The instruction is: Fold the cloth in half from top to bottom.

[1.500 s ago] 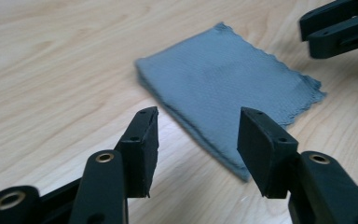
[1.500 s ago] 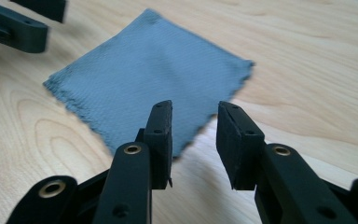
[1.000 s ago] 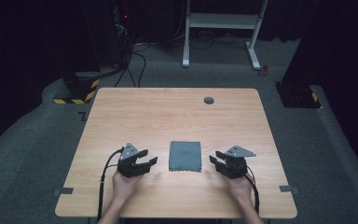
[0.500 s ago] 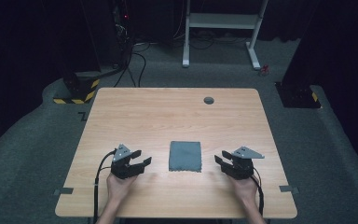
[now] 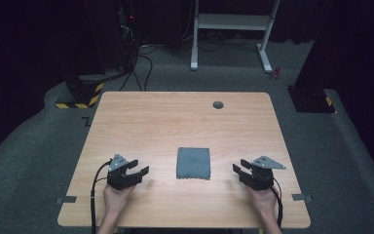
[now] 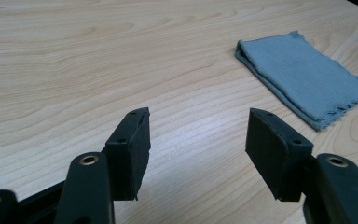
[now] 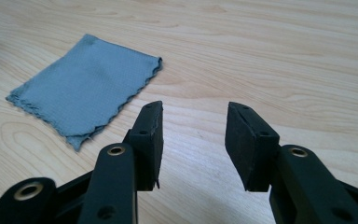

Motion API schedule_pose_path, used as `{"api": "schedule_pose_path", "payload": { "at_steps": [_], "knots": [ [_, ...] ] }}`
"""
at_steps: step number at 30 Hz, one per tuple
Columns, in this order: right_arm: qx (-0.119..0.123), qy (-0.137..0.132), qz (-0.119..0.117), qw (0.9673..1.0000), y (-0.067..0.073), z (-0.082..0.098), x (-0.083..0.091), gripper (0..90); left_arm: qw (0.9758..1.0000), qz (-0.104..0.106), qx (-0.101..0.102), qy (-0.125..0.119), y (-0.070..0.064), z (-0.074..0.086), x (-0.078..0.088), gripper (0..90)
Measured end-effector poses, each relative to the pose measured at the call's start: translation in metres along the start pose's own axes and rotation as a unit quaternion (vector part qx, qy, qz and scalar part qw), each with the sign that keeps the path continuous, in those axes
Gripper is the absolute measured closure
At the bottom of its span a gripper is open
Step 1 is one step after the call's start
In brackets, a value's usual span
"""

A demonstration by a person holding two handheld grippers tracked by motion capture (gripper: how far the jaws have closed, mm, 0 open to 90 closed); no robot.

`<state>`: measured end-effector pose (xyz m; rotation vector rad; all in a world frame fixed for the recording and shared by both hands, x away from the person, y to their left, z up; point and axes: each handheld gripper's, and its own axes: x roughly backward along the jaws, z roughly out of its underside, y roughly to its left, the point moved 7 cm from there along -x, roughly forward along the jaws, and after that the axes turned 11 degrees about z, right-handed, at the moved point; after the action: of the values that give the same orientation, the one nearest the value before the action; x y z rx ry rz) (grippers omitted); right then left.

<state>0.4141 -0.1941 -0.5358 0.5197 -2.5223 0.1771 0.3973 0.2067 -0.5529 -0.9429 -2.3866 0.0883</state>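
**Folded grey cloth lies free between two withdrawn grippers**

Folded grey cloth [image 5: 194, 163] lies flat near the wooden table's [image 5: 175, 117] front edge. Left gripper [image 5: 135, 174] and right gripper [image 5: 242, 171] have moved outward from it; right jaws have just been opening, both pairs empty. Likely released or not yet grasped. Dark carpeted room; white desk frame [image 5: 231, 29] behind.

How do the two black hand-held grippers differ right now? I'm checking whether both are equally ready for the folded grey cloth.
The left gripper sits left of the folded grey cloth; the right gripper sits right of it. In their own views, the left gripper's jaws gape wider than the right gripper's. The right gripper's grey top plate looks larger. Both are open, empty and clear of the cloth.
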Motion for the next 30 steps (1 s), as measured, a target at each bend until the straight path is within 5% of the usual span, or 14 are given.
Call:
{"api": "schedule_pose_path", "payload": {
  "at_steps": [10, 23, 30],
  "knots": [
    [0.006, 0.017, 0.027, 0.9995, -0.013, 0.012, -0.001, 56.8, 0.9993, -0.029, 0.013, 0.019, 0.013, 0.005, 0.001, 40.1],
    [0.019, 0.05, 0.066, 0.9964, -0.027, 0.029, -0.006, 55.5, 0.9969, -0.069, 0.001, 0.037, 0.022, 0.01, -0.002, 40.1],
    [0.039, 0.068, 0.084, 0.9934, -0.027, 0.032, -0.01, 50.0, 0.9925, -0.091, -0.021, 0.08, 0.02, 0.015, -0.007, 34.7]
  ]
}}
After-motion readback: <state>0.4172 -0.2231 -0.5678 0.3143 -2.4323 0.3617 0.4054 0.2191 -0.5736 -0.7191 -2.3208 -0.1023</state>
